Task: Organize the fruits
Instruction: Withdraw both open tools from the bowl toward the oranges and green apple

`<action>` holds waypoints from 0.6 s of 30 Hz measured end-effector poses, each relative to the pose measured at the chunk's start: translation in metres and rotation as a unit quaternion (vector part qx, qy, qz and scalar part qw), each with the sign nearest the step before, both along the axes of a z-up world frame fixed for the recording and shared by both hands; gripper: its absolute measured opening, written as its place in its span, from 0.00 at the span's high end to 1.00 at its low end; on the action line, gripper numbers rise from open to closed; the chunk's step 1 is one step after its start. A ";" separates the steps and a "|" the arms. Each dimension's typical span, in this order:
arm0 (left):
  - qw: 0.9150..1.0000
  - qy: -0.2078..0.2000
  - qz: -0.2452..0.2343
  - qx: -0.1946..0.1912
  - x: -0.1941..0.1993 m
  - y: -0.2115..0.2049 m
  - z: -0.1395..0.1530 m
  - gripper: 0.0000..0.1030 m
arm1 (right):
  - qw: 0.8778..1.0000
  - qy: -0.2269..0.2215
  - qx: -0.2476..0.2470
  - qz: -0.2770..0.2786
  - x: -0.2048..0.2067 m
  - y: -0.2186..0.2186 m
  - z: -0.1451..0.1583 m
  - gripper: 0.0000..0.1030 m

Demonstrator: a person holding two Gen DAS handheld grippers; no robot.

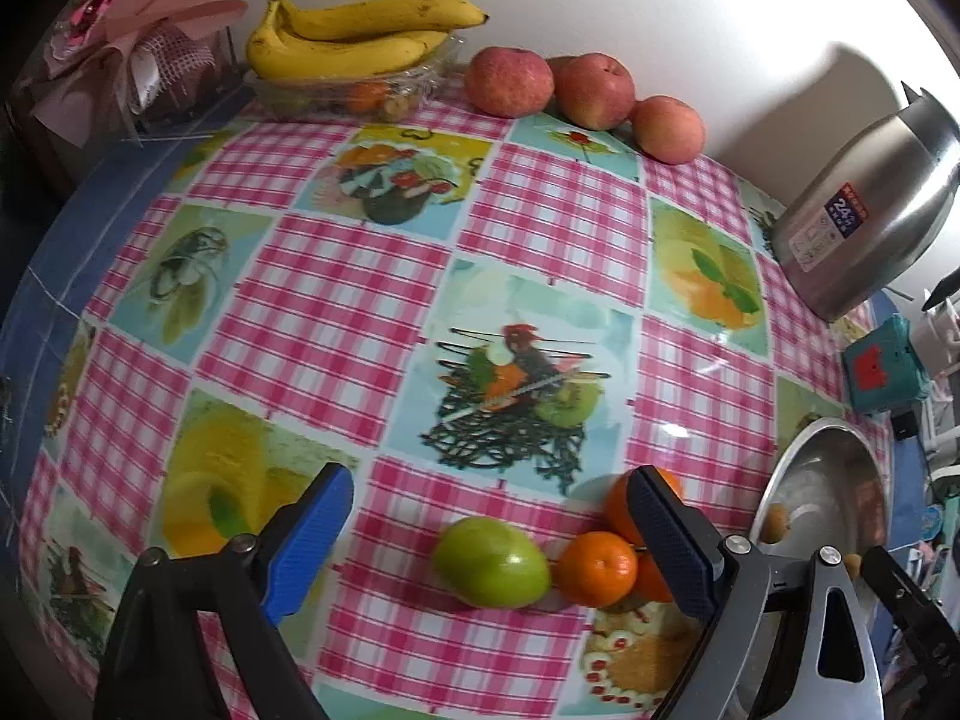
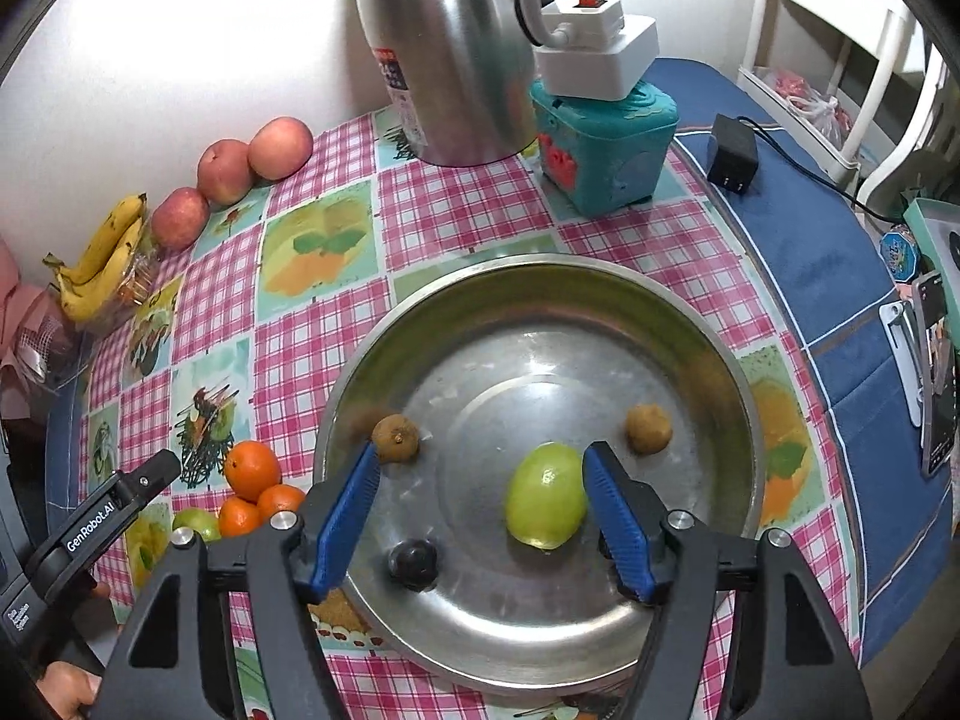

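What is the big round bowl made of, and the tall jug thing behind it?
The bowl looks like metal, probably stainless steel: silvery grey, dull and scuffed inside, with blurry reflections of the fruit. The jug also looks like steel, with a smoother brushed shine and soft light streaks down its side. Its sticker looks like paper or plastic.

Pear point(image 2: 545, 504) in basin point(image 2: 744, 420); tangerines point(image 2: 255, 492) left of basin.

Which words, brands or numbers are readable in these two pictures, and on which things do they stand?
"GenRobot.AI": white print on the black left gripper, seen in the right wrist view.
"24": large number on the label of the steel kettle; the smaller print around it is too blurred to read.
Round blue tin at the table's edge: print too small to read.
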State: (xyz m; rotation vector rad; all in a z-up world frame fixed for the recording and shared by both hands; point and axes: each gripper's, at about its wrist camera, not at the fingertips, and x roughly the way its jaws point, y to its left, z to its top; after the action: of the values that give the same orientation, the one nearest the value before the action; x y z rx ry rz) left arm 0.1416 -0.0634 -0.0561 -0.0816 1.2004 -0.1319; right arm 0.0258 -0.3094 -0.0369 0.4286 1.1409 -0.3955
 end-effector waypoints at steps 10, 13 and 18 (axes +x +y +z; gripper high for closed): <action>1.000 -0.007 0.010 0.005 -0.007 0.022 0.003 0.00 | 1.000 -0.005 -0.011 0.004 -0.001 0.004 0.002 0.16; 1.000 -0.014 0.011 0.009 -0.010 0.029 0.005 0.00 | 1.000 -0.009 -0.009 0.007 -0.001 0.007 0.002 0.16; 0.999 -0.021 0.011 0.023 -0.015 0.038 0.009 0.00 | 1.000 -0.008 -0.013 0.015 0.000 0.014 0.002 0.08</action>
State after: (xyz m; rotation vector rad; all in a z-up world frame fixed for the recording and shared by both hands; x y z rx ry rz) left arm 0.1268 -0.0253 -0.0472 -0.0511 1.1596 -0.0863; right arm 0.0253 -0.2958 -0.0353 0.3909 1.1244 -0.3795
